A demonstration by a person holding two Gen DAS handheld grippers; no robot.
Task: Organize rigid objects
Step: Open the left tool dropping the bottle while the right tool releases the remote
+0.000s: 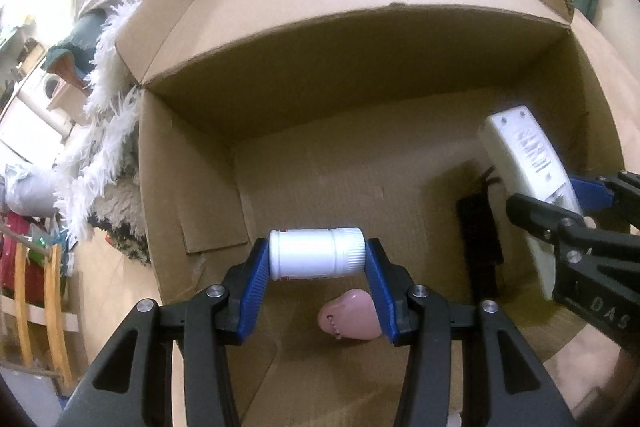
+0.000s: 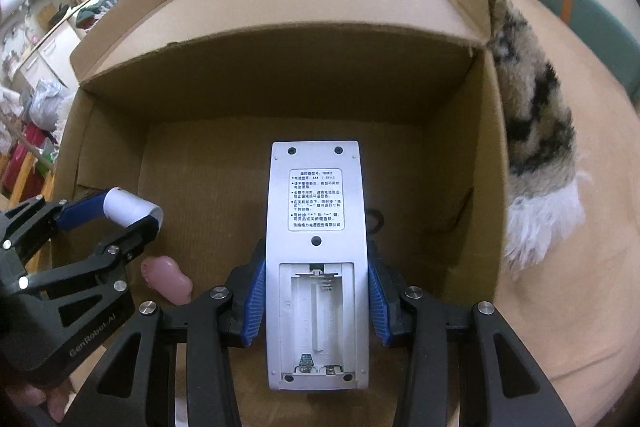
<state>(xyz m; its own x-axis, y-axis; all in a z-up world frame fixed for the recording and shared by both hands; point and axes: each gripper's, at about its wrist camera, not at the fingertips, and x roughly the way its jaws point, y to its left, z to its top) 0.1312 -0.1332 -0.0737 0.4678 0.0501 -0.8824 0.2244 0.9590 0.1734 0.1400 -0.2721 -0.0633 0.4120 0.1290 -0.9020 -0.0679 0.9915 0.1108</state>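
Left wrist view, white bottle (image 1: 316, 254) clamped sideways, cardboard box (image 1: 280, 115) below

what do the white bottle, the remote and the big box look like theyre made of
Small white bottle: likely plastic, smooth slight sheen, ribbed cap.
Pale grey remote control: moulded matte plastic, open battery bay.
Large brown box: corrugated cardboard, dull, with a raw cut edge.

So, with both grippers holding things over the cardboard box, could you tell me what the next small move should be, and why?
Probably lower the left gripper a little further and set the white bottle on bare box floor beyond the pink object. The bottle hangs above the floor, clamped end to end, and the right gripper with the remote is well aside.
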